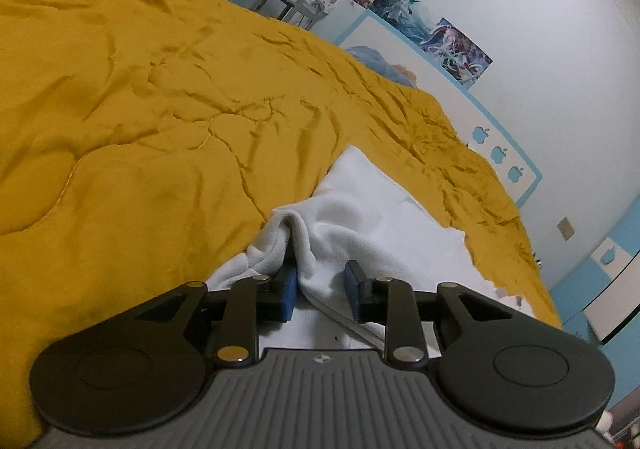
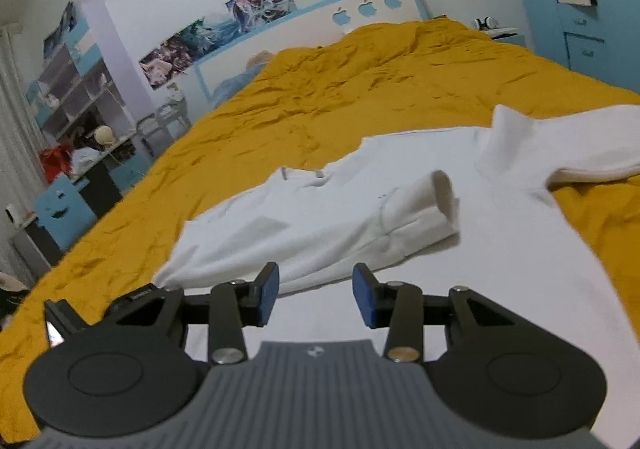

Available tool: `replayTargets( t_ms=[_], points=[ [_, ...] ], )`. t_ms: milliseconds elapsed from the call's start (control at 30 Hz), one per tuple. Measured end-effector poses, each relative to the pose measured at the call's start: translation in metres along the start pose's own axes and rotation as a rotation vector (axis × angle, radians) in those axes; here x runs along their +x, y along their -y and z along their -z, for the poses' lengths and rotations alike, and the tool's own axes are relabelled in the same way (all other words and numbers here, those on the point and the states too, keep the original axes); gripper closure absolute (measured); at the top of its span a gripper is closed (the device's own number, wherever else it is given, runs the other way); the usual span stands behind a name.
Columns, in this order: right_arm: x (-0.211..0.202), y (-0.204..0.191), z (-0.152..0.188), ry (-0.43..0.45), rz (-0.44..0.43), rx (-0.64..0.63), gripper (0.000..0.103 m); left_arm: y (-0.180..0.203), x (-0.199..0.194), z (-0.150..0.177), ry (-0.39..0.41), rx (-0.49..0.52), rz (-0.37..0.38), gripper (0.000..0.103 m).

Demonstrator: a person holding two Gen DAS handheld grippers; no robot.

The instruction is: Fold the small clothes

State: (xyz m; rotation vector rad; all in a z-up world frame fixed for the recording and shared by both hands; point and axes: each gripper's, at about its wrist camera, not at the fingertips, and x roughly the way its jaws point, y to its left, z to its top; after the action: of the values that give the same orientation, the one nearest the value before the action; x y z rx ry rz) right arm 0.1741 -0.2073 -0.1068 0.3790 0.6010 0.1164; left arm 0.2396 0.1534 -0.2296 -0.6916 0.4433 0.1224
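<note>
Left gripper (image 1: pixel 321 289) jaws part-open, white garment (image 1: pixel 352 217) bunched between, contact unclear; right gripper (image 2: pixel 316 295) jaws open, empty.

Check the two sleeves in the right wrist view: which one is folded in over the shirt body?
The sleeve with its open cuff, lying across the white shirt ahead of the gripper. The other sleeve sticks out to the right onto the yellow bedspread.

Left wrist view: white garment (image 1: pixel 360 217) near edge hidden under the left tongs (image 1: pixel 322 295) body; ridge of cloth covers most of the left pad. Right wrist view: garment sleeve cut off at right frame edge, folded cuff (image 2: pixel 436 205) motion-blurred. Shelf clutter (image 2: pixel 80 97) too small to identify.
</note>
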Motion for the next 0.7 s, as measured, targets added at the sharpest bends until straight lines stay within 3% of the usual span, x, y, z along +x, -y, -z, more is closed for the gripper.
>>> replayTargets(
  t_ms=[100,233,333,433,467,500,567,700],
  points=[
    [0.017,0.010,-0.008,-0.007,0.050,-0.005,0.059,0.007,-0.001,0.005,0.005,0.041,-0.028,0.069],
    [0.050,0.057,-0.025,-0.049,0.106,0.249,0.057,0.015,0.001,0.009,0.004,0.096,-0.057,0.064],
    [0.080,0.074,-0.034,-0.116,0.176,0.277,0.058,0.018,0.001,0.007,-0.005,0.115,-0.049,0.056],
    [0.097,0.085,-0.035,-0.150,0.180,0.295,0.062,0.016,-0.002,0.005,-0.010,0.091,0.026,0.032],
    [0.098,0.088,-0.035,-0.147,0.169,0.300,0.069,0.016,-0.002,0.004,-0.012,0.093,0.055,0.019],
    [0.098,0.089,-0.035,-0.144,0.157,0.304,0.079,0.019,-0.002,0.002,-0.018,0.099,0.066,0.015],
    [0.099,0.094,-0.035,-0.145,0.138,0.316,0.102,0.027,-0.008,-0.004,-0.028,0.111,0.039,0.015],
    [0.089,0.106,-0.036,-0.079,0.063,0.384,0.103,0.036,-0.025,-0.017,-0.043,0.149,0.042,0.018]
  ],
)
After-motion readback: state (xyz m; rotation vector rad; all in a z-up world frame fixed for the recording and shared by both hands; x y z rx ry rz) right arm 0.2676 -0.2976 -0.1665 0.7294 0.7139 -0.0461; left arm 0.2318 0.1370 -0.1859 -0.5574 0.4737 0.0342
